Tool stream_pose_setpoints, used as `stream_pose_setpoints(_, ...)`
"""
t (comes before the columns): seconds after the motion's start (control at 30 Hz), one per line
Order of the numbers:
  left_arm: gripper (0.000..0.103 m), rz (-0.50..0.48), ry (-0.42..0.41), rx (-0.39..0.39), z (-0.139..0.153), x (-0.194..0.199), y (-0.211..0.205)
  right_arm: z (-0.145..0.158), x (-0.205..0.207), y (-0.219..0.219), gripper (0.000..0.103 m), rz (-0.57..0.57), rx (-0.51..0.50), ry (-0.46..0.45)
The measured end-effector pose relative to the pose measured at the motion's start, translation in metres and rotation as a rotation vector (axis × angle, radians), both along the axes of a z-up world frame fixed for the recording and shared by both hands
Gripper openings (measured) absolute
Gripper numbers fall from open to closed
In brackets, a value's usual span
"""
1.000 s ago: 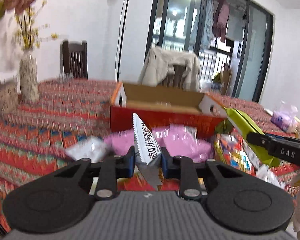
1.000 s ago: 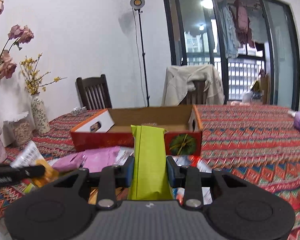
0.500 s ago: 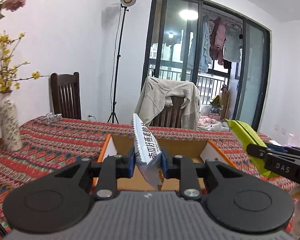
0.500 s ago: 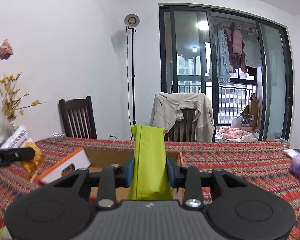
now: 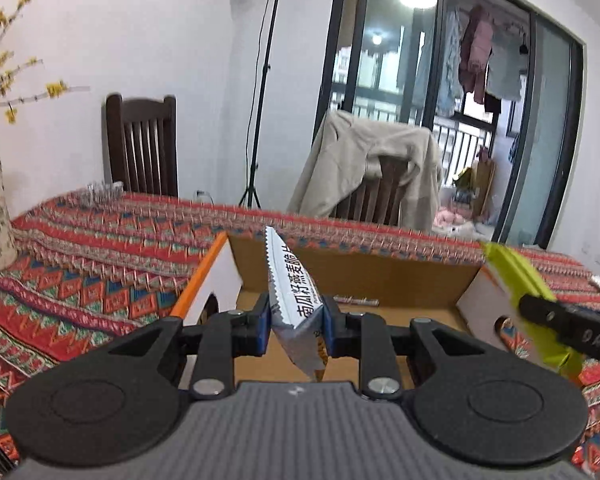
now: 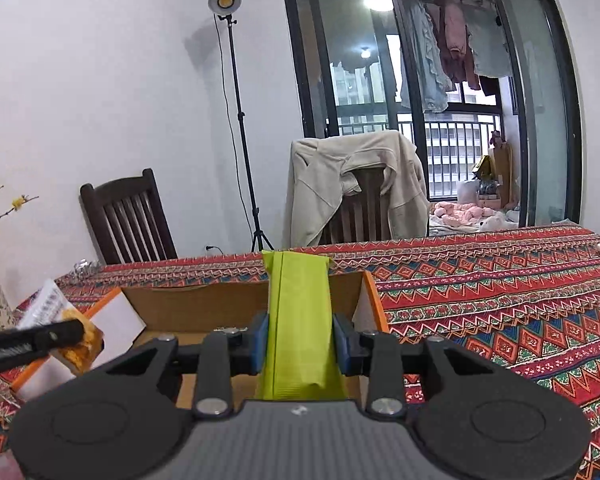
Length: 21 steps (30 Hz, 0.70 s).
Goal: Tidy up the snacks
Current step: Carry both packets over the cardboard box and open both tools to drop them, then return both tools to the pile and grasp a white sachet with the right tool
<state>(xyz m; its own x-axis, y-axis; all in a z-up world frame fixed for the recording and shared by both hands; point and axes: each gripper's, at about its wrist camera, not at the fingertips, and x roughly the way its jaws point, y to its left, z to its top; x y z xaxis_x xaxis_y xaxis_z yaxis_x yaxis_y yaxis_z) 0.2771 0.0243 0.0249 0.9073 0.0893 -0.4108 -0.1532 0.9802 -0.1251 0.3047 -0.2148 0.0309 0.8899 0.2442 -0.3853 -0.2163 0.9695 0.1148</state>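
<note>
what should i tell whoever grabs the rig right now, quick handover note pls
Left gripper: shut on the white snack packet, held over the open cardboard box.
Right gripper: shut on the green snack packet, also held over the box.
Done: both packets picked up and brought to the box.
Left: lower and release both into the box. Whether more snacks wait on the patterned tablecloth cannot be seen in these views.

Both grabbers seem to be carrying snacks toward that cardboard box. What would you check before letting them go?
1. Left gripper shut on the white snack packet: ok.
2. Right gripper shut on the green snack packet: ok.
3. Cardboard box open on top: ok.
4. Both packets over the box opening: cannot tell.
5. Free space on the box floor: ok in the visible part.
</note>
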Motion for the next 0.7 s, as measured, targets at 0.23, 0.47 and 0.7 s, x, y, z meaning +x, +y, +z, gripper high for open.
stream_pose_setpoints(0.23,0.029,0.004,0.007,0.001,-0.006,-0.003,0.002,-0.015,0.006,0.008,0.034,0.003,-0.060,0.046)
stream_pose_setpoints(0.47,0.103,0.054,-0.066,-0.020,-0.002,-0.017,0.002,-0.014,-0.002,-0.007,0.095,-0.020,0.019,0.015)
stream_pose_setpoints(0.7,0.103,0.072,-0.060,-0.036,0.002,-0.017,0.003,-0.008,-0.006,-0.013,0.103,0.000,0.060,0.005)
